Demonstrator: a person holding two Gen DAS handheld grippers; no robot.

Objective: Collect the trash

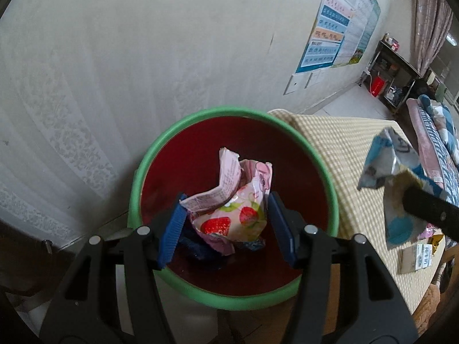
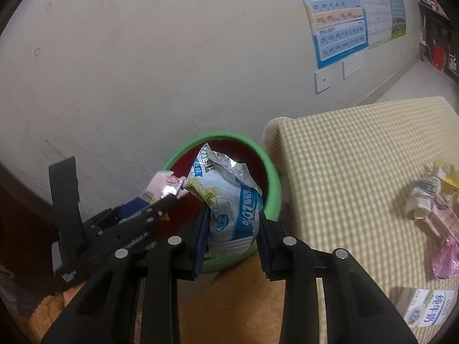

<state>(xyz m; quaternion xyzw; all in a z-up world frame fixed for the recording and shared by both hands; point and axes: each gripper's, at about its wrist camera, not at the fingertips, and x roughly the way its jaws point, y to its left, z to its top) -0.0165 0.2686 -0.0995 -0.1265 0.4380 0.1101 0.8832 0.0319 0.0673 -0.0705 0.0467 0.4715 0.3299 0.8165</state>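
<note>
A green-rimmed bin (image 1: 324, 172) with a dark red inside stands against the wall by the table; it also shows in the right wrist view (image 2: 272, 183). My left gripper (image 1: 226, 226) is over the bin's mouth, shut on a crumpled pink strawberry wrapper (image 1: 229, 206). My right gripper (image 2: 232, 235) is shut on a crumpled blue-and-white wrapper (image 2: 232, 203) and holds it just before the bin's near rim. That wrapper shows at the right of the left wrist view (image 1: 393, 172). The left gripper (image 2: 160, 200) shows from the side in the right wrist view.
A table with a yellow checked cloth (image 2: 358, 157) stands right of the bin. On it lie a milk carton (image 2: 430, 309), a pink wrapper (image 2: 447, 255) and a pile of other trash (image 2: 430, 192). A pale wall is behind. Dark trash (image 1: 200, 249) lies in the bin's bottom.
</note>
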